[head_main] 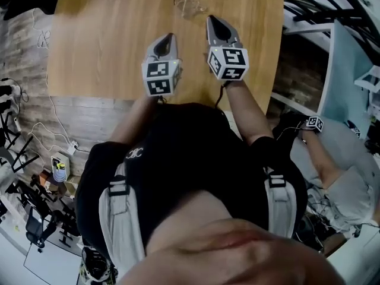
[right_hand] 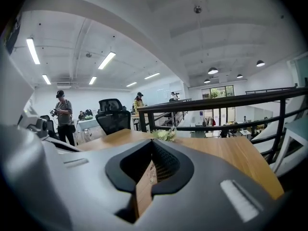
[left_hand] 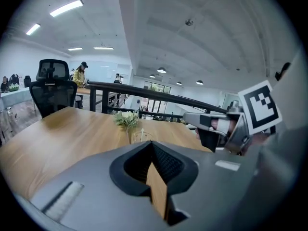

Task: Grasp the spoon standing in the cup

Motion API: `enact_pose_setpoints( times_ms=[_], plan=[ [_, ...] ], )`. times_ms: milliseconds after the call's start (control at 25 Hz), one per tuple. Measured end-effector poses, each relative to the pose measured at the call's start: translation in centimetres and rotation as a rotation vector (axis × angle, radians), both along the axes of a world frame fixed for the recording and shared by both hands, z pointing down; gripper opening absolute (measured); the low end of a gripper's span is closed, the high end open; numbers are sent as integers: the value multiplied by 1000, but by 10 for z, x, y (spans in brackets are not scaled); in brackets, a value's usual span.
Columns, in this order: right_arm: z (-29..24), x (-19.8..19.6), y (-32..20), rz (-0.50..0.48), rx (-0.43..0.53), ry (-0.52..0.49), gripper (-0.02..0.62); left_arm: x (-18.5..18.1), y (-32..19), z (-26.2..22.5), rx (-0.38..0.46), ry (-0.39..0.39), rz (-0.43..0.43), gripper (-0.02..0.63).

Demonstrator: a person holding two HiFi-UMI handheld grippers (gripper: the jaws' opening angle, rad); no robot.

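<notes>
My own black shirt (head_main: 196, 159) with its grey shoulder straps (head_main: 119, 218) fills the bottom of the head view, and my forearms reach out from it over the wooden table (head_main: 101, 46).

My left gripper (head_main: 168, 37) hangs over the near part of the table. In its own view the fingers (left_hand: 167, 161) meet at their tips, and only a thin wedge of tabletop shows through the slit behind them. Nothing sits between them and they touch nothing.

My right gripper (head_main: 214, 20) is just beside it and a little further forward. Its ribbed pads (right_hand: 166, 163) are likewise drawn together at the tips, empty, with a sliver of wood showing through.

The cup (left_hand: 140, 137) is clear glass and stands ahead of both grippers near the table's far edge, well apart from either tip. The spoon (left_hand: 142, 132) rises upright out of it as a thin pale stick. From the head view I can see the cup but cannot pick out the spoon in it.

A small bunch of pale flowers (left_hand: 126, 119) stands just behind the cup. A black office chair (left_hand: 50, 88) sits at the table's far left corner.
</notes>
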State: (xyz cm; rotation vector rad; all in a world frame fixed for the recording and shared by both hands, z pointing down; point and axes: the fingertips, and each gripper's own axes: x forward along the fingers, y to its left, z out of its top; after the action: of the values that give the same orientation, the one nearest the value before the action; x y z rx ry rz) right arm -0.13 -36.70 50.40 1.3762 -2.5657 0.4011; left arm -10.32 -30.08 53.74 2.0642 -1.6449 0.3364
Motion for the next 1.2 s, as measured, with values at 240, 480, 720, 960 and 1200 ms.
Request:
enact_pose_setpoints(
  times_ms=[240, 480, 720, 960, 1200],
  plan=[
    [27, -22, -38, 45, -106, 32, 0, -8, -16, 11, -8, 15, 43, 12],
    [55, -40, -73, 103, -187, 63, 13, -24, -23, 16, -7, 29, 48, 12],
    [89, -63, -95, 66, -306, 130, 60, -39, -30, 24, -14, 54, 33, 12],
    [119, -72, -113, 80, -414, 203, 64, -55, -38, 32, -17, 72, 20, 12],
    [145, -78, -124, 85, -524, 286, 64, -70, -45, 41, -21, 79, 8, 12]
  ],
)
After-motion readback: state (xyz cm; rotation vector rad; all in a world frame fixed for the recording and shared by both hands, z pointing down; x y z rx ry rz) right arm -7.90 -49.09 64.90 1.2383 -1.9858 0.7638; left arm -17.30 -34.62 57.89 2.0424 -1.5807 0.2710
